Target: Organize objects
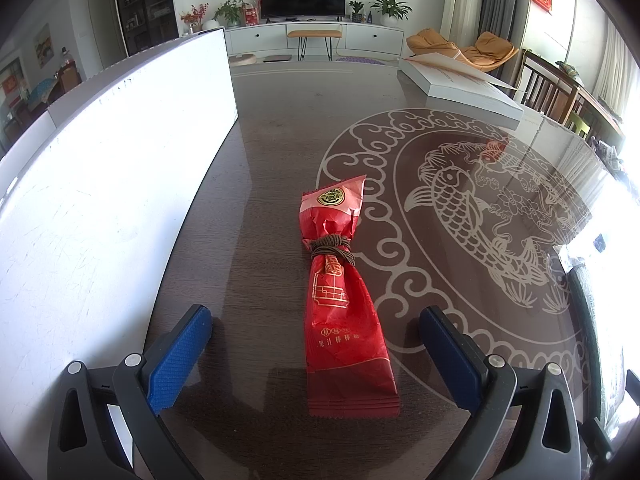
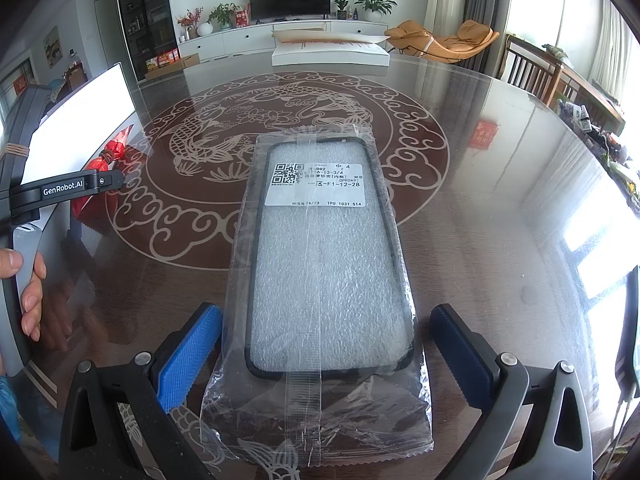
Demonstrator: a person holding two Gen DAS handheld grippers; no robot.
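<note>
A red snack packet (image 1: 344, 292) tied round the middle with brown cord lies flat on the glass table, pointing away between my left gripper's fingers. My left gripper (image 1: 316, 340) is open, its blue pads either side of the packet's near end, apart from it. In the right wrist view a phone case in a clear plastic bag (image 2: 324, 264) with a white label lies on the table. My right gripper (image 2: 326, 344) is open, its pads flanking the bag's near part. The left gripper's body (image 2: 60, 188) and the red packet (image 2: 108, 160) show at the left there.
A tall white box wall (image 1: 112, 184) stands close on the left of the packet. A flat white box (image 1: 460, 88) lies at the table's far side; it also shows in the right wrist view (image 2: 332, 54). The dark table (image 1: 460, 200) bears a fish pattern. Chairs stand at the right.
</note>
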